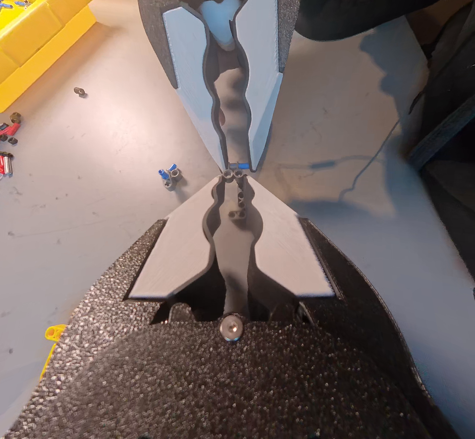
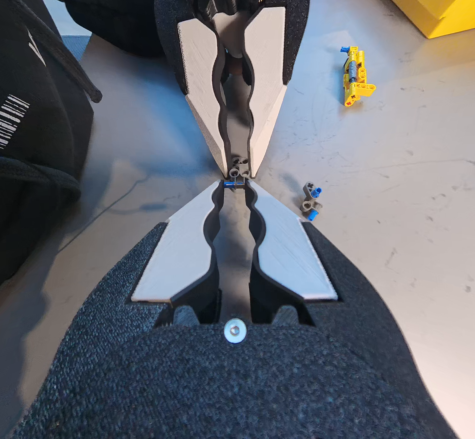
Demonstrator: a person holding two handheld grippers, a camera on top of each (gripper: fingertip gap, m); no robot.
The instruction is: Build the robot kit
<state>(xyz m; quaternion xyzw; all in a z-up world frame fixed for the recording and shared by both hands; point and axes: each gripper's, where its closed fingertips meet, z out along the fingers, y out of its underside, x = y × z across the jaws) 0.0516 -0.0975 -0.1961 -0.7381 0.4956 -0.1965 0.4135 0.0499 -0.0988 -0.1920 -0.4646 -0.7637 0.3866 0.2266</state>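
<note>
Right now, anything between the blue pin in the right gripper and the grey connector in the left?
Nothing visible. The blue pin in the right gripper and the grey connector in the left gripper sit tip to tip.

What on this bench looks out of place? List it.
Loose parts lie scattered on the grey table outside the yellow bin: a small grey and blue connector piece, a yellow assembly, and a lone black nut. Nothing looks broken or spilled.
</note>
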